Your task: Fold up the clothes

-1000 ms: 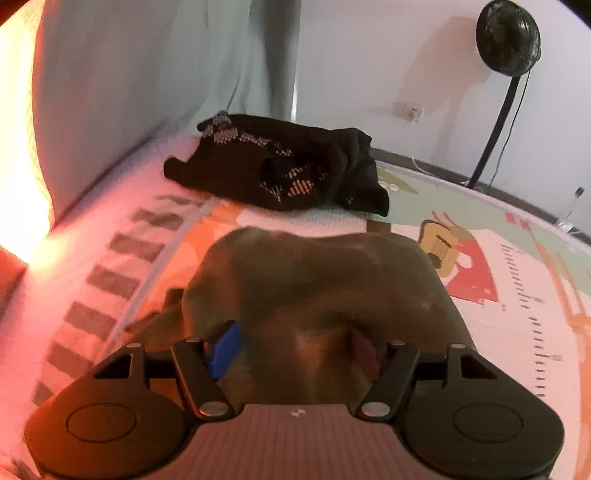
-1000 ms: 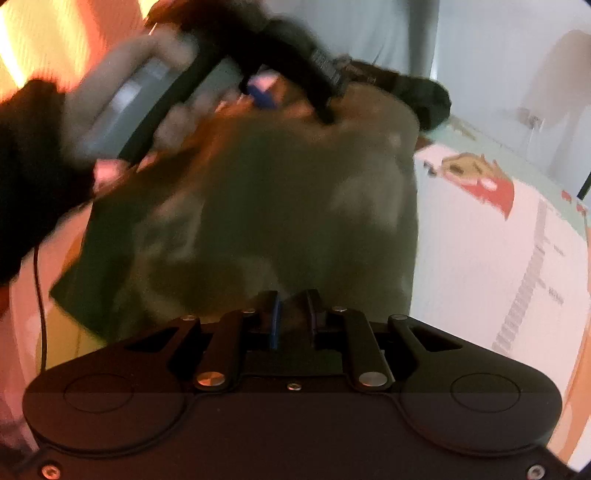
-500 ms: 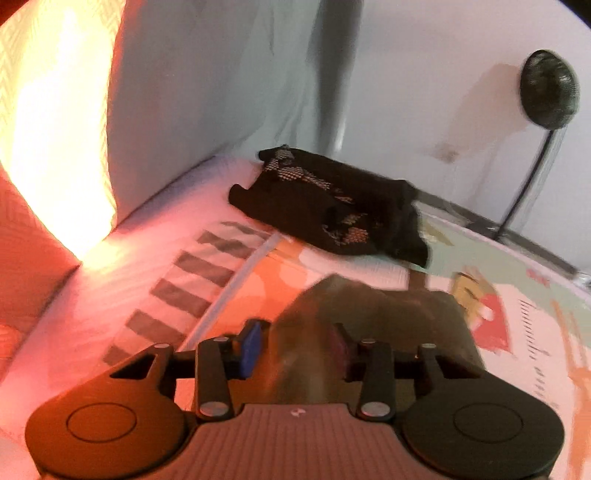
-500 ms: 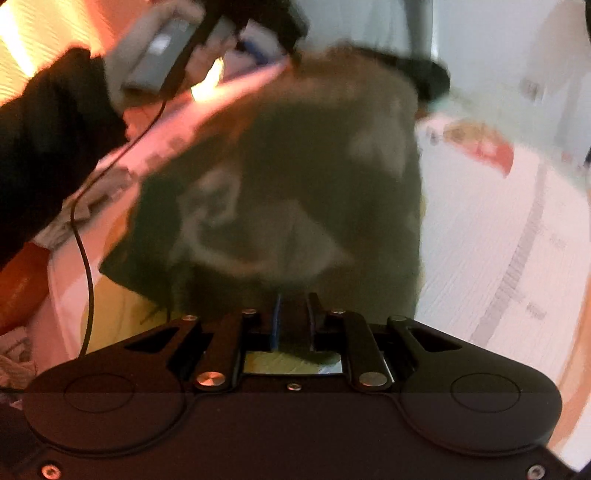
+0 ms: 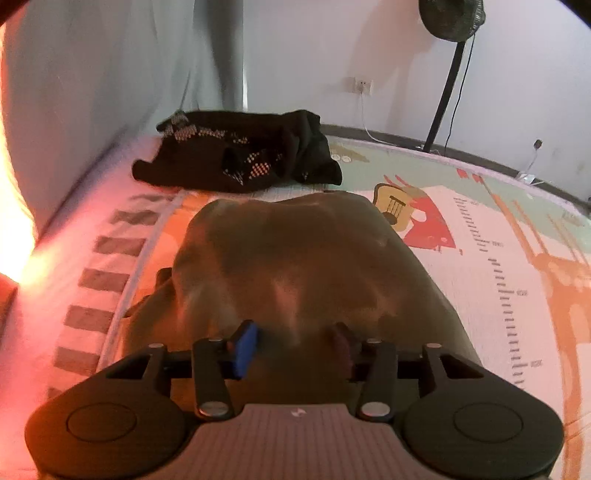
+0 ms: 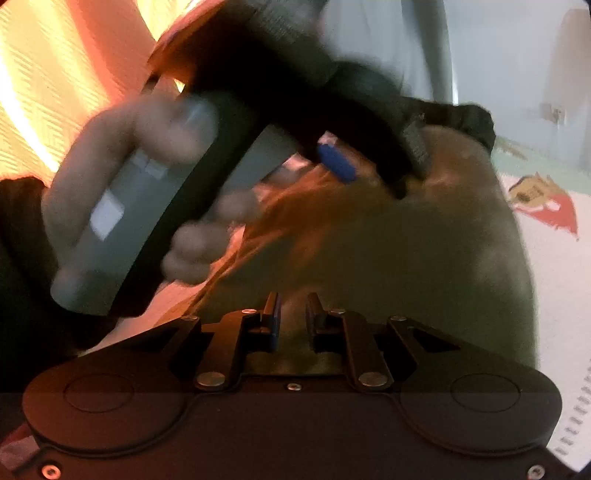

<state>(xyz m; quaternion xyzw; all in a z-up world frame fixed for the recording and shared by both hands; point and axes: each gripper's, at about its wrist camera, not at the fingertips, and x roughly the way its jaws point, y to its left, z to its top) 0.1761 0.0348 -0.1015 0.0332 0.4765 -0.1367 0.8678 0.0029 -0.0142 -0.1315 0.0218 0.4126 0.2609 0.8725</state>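
Printed play mat (image 5: pixel 480 236) lies bare from one to four o'clock. At twelve o'clock a black garment pile (image 5: pixel 240 158) blocks the way; a curtain (image 5: pixel 92 92) walls off ten o'clock. A fan stand (image 5: pixel 443 92) rises, apparently beyond the mat's edge.

Home room: printed children's play mat (image 5: pixel 480 229) on floor, curtain (image 5: pixel 110 74), standing fan (image 5: pixel 448 14), wall socket (image 5: pixel 364 85).

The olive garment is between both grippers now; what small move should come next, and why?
Probably close the left gripper again: its jaws are opening, with the olive garment bunched between them. The right gripper pinches the cloth, so one firm grip on each side would let the fold continue.
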